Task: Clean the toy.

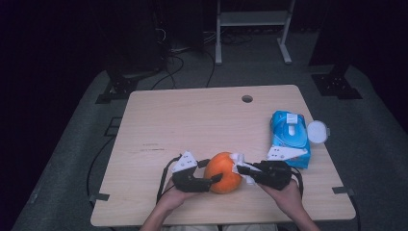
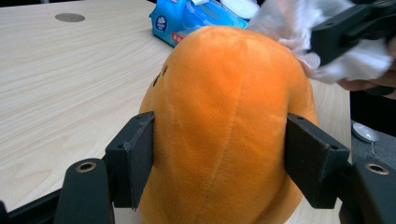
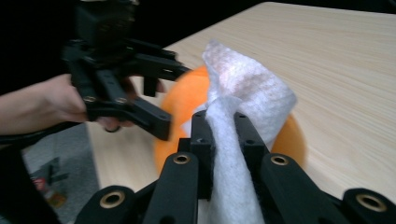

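- The underside of the one orange plush toy (image 1: pixel 223 172) is being hidden where it sits on the table (image 1: pixel 192 125), and small dark marks on its side are being seen in the left gripper view but cannot be made out.
- In the right gripper view, part of the toy is being covered by the one white wipe (image 3: pixel 243 107).
- The toy is being clamped on two sides by the left gripper (image 2: pixel 219 158), its jaws pressed into the plush.
- The wipe is being pinched tight by the right gripper (image 3: pixel 223 135) and is being held against the toy's right side.
- Two grippers are being counted, plus one blue wipes pack (image 1: pixel 288 137) lying near the right edge, with a round white lid (image 1: pixel 318 131) just beside it.
- The toy is being worked at the near edge, centre; open tabletop is being left far and to the left, up to one round hole (image 1: pixel 247 98).
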Tool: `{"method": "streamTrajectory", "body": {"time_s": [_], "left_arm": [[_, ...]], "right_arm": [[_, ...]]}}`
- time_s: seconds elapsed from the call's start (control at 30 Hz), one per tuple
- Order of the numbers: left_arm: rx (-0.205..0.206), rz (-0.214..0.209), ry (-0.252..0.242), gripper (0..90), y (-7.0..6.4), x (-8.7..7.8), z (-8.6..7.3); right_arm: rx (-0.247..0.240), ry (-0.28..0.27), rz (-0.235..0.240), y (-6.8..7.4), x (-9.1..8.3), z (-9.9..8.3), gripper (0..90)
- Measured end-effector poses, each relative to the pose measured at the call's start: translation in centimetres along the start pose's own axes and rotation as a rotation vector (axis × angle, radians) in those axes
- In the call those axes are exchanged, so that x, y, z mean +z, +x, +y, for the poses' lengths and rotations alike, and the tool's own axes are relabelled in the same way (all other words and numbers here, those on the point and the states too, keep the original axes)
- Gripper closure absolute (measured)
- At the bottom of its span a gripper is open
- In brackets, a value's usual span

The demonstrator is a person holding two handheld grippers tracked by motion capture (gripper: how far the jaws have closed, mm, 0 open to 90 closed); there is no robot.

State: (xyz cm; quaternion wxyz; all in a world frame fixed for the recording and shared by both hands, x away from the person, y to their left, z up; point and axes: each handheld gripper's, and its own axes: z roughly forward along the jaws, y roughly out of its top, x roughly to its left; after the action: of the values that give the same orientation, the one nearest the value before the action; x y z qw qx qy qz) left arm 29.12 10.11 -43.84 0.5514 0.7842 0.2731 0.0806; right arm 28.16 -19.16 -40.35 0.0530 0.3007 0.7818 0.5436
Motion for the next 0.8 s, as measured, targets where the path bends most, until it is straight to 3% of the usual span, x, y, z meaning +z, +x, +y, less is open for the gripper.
{"method": "streamTrajectory", "body": {"time_s": [0.23, 0.43, 0.57, 0.63, 0.7, 0.8], "left_arm": [[0.047, -0.013, 0.025, 32.9, -0.7, 0.3, 0.2], [0.108, -0.017, 0.049, 33.6, -1.7, 0.7, 0.3], [0.102, -0.027, 0.048, 33.0, -1.6, 0.8, 0.1], [0.109, -0.016, 0.051, 33.0, -1.5, 0.7, 0.2], [0.089, -0.005, 0.039, 33.8, -1.3, 0.6, 0.2], [0.066, 0.013, 0.022, 34.8, -1.3, 0.8, 0.1]], "right_arm": [[0.02, -0.011, -0.044, -0.8, 0.1, -0.3, 75.7], [0.052, -0.019, -0.02, -1.4, 0.5, -0.5, 69.6], [0.092, -0.017, 0.017, -1.8, 0.8, -0.8, 76.0], [0.081, -0.008, 0.019, -1.7, 0.9, -0.6, 79.5], [0.064, -0.007, 0.022, -1.1, 0.7, -0.3, 80.4], [0.036, -0.018, 0.067, 0.3, 0.7, 0.2, 80.4]]}}
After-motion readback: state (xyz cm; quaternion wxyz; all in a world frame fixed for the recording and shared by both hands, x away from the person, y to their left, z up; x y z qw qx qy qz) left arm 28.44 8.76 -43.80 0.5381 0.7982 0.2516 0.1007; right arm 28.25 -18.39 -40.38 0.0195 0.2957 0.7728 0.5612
